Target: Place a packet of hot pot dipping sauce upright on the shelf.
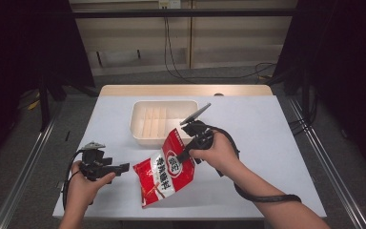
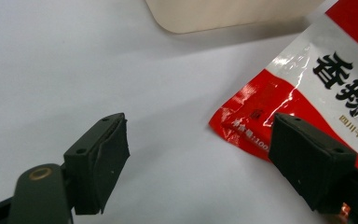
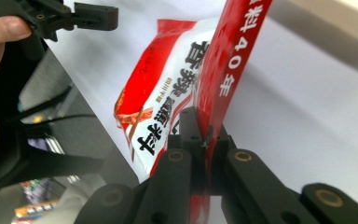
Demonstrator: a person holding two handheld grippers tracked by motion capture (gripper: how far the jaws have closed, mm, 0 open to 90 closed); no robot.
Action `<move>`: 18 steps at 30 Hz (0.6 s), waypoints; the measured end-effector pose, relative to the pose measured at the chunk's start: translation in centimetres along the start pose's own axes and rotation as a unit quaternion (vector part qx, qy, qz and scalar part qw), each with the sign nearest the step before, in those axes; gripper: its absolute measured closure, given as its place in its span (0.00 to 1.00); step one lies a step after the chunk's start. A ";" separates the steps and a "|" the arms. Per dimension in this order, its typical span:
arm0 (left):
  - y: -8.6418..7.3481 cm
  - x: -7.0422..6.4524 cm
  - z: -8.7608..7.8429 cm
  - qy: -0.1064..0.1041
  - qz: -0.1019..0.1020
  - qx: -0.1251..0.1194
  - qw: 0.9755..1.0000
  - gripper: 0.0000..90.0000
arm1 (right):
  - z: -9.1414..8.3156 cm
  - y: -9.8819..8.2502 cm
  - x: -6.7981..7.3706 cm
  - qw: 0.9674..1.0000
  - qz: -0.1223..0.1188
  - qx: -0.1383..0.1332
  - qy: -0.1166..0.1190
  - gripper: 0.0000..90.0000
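Observation:
A red and white snack packet (image 1: 165, 169) with black characters is tilted up off the white table (image 1: 257, 129), its lower end near the front edge. My right gripper (image 1: 187, 151) is shut on the packet's right edge; in the right gripper view the two jaws pinch the red edge of the packet (image 3: 214, 84) at the right gripper (image 3: 206, 136). My left gripper (image 1: 125, 167) is held level at the front left, open, pointing at the packet. In the left gripper view the left gripper (image 2: 198, 154) has wide jaws with bare table between them and the packet's corner (image 2: 307, 88) beyond the right jaw.
A shallow cream tray (image 1: 140, 125) with ribbed floor stands behind the packet at mid table; its rounded corner (image 2: 205, 14) is seen in the left gripper view. A wooden strip (image 1: 186, 90) edges the far side. Dark floor and rails flank the table.

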State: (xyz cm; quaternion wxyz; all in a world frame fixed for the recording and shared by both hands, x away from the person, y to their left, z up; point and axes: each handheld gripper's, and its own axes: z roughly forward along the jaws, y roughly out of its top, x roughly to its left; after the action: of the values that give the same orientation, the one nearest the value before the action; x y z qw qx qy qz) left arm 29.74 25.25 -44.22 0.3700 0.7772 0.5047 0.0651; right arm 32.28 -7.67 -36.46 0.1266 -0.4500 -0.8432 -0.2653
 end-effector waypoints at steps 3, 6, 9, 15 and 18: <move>0.0 0.1 0.0 -0.002 -0.001 0.000 1.000 0.22 | -1.2 1.1 1.2 0.999 -0.024 0.015 -0.018 1.00; 0.0 0.1 -0.1 0.000 0.001 -0.001 1.000 0.22 | -1.7 1.6 1.7 0.999 -0.026 0.016 -0.021 1.00; 0.0 0.0 0.0 -0.004 0.001 -0.002 1.000 0.22 | -2.8 2.6 2.2 0.999 -0.029 0.021 -0.024 1.00; 0.0 -0.1 0.2 -0.006 0.005 0.001 1.000 0.22 | -4.2 4.1 2.7 0.998 -0.039 0.044 -0.036 1.00; 0.0 -0.3 0.3 -0.009 0.006 0.003 1.000 0.22 | -5.1 4.9 3.5 0.997 -0.046 0.054 -0.044 1.00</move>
State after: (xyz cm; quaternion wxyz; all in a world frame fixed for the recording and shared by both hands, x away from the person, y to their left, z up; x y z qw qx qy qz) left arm 29.73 24.86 -44.33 0.3719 0.7819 0.4968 0.0594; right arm 34.21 -5.94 -29.02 0.1011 -0.4146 -0.8808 -0.2052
